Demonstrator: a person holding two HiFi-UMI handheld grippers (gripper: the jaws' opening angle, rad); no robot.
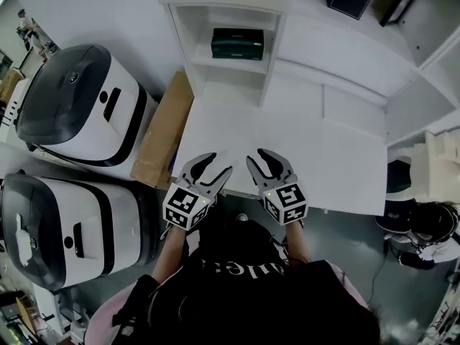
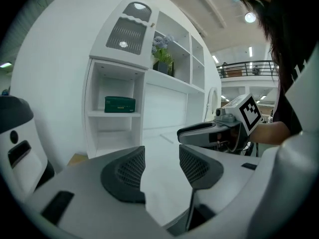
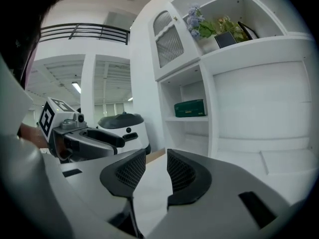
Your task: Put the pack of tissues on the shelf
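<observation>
A dark green pack of tissues (image 1: 237,43) lies on the middle board of the white shelf unit (image 1: 188,34) at the far side of the table; it also shows in the left gripper view as the pack (image 2: 119,104) and in the right gripper view as the pack (image 3: 189,108). My left gripper (image 1: 219,164) and right gripper (image 1: 256,157) hover side by side over the table's near edge, far from the pack. The left gripper (image 2: 162,158) is open with nothing between its pads. The right gripper (image 3: 156,166) stands with a narrower gap, also with nothing in it.
The white table (image 1: 316,157) stretches between the grippers and the shelf. Two white-and-black machines (image 1: 79,103) (image 1: 65,228) stand on the floor at the left, with a cardboard box (image 1: 162,131) beside the table. A potted plant (image 3: 214,29) sits on a higher shelf.
</observation>
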